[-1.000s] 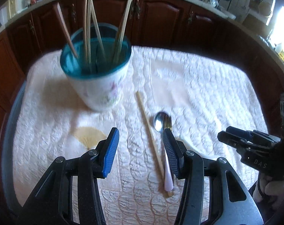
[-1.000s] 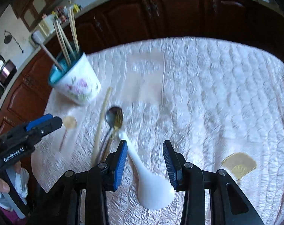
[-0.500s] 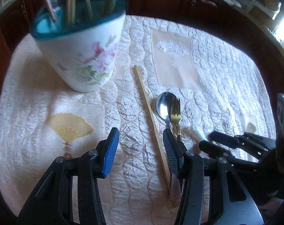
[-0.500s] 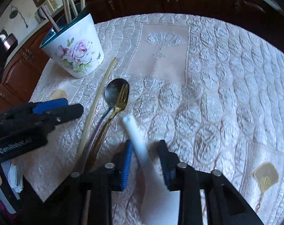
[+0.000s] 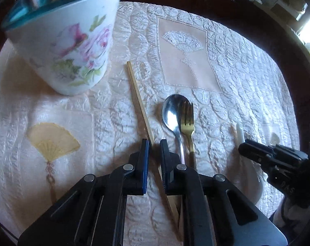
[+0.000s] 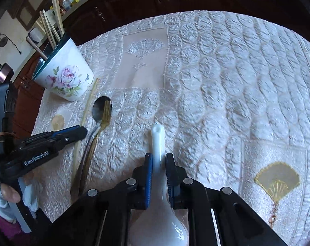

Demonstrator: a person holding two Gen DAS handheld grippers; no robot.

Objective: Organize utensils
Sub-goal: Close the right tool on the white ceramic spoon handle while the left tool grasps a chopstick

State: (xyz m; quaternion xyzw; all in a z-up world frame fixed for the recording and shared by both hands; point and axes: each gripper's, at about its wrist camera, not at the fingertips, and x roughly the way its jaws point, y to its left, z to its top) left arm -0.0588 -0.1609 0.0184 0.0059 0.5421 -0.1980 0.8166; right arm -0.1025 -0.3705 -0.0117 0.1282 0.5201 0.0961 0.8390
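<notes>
Both grippers (image 5: pixel 154 143) (image 6: pixel 158 160) hide their utensils' ends.

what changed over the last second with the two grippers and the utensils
Both came down toward the cloth and closed. The left hand-held gripper narrowed its jaws around the loose chopstick. The right hand-held gripper shut on the white ceramic spoon handle. The steel spoon, gold fork and floral cup stayed put on the cloth.
</notes>
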